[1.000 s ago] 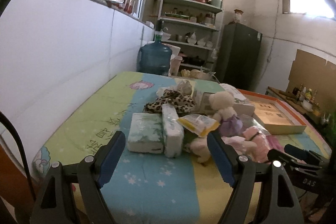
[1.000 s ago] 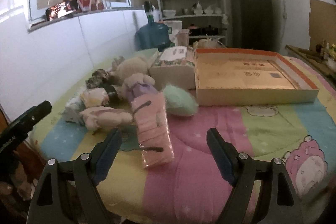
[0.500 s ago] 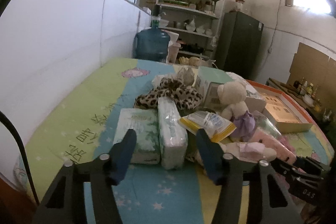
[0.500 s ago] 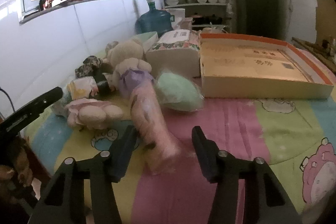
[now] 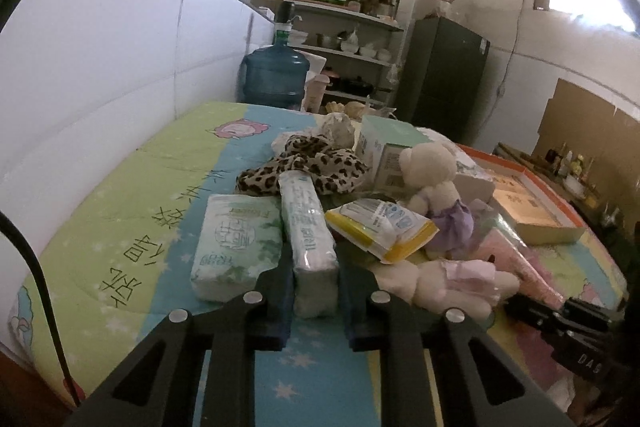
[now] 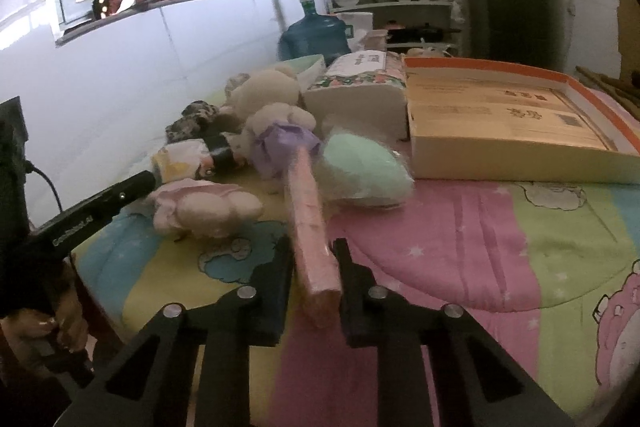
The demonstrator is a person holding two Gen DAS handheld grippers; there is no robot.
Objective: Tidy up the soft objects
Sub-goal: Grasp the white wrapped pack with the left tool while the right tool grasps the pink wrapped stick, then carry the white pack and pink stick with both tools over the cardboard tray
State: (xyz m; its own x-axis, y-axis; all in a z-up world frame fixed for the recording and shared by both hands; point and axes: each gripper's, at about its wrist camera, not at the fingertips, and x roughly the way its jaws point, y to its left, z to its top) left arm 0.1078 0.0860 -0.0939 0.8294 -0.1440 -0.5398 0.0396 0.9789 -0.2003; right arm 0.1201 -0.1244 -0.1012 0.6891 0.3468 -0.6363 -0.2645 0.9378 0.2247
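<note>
Left gripper is being clamped on the narrow tissue pack, a wider tissue pack touching at 9 o'clock. Right gripper is being clamped on the pink pack; a mint pouch is lying at 1 o'clock, the orange-rimmed box beyond.

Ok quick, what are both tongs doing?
Left tongs: closed on the narrow tissue pack.
Right tongs: closed on the pink pack.
</note>
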